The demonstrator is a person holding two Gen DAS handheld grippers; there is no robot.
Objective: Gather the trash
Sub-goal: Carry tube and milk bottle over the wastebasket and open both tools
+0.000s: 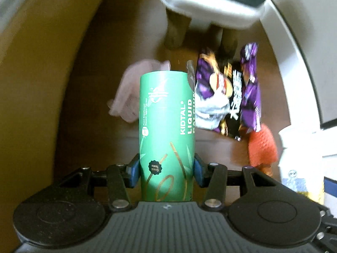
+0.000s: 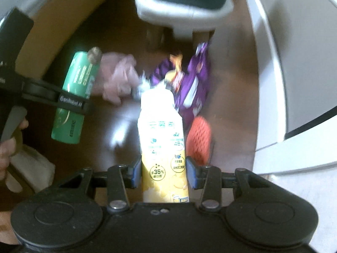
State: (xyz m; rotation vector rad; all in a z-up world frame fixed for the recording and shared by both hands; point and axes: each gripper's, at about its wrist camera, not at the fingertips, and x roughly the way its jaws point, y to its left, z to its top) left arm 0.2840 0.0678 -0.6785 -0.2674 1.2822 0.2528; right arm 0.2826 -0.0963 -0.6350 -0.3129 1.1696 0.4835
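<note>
**Trash in both tools, more left on the floor**

Left wrist view: the left tool is clamped partway closed on a green tube, held clear of the brown floor, where a purple snack bag, a pink glove and an orange net lie near a white stool.

Right wrist view: the right tool pinches a yellow bottle low on its body. Being smooth and tall, it could tip or slip out if swung.

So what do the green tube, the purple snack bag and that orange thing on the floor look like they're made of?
Green tube: probably printed cardboard, matte with gold foil lines.
Purple snack bag: thin plastic film, glossy and crumpled, with a silvery inner lining showing at the torn edge.
Orange thing: looks like foam netting, judging by its mesh texture; too blurred to be sure.
</note>
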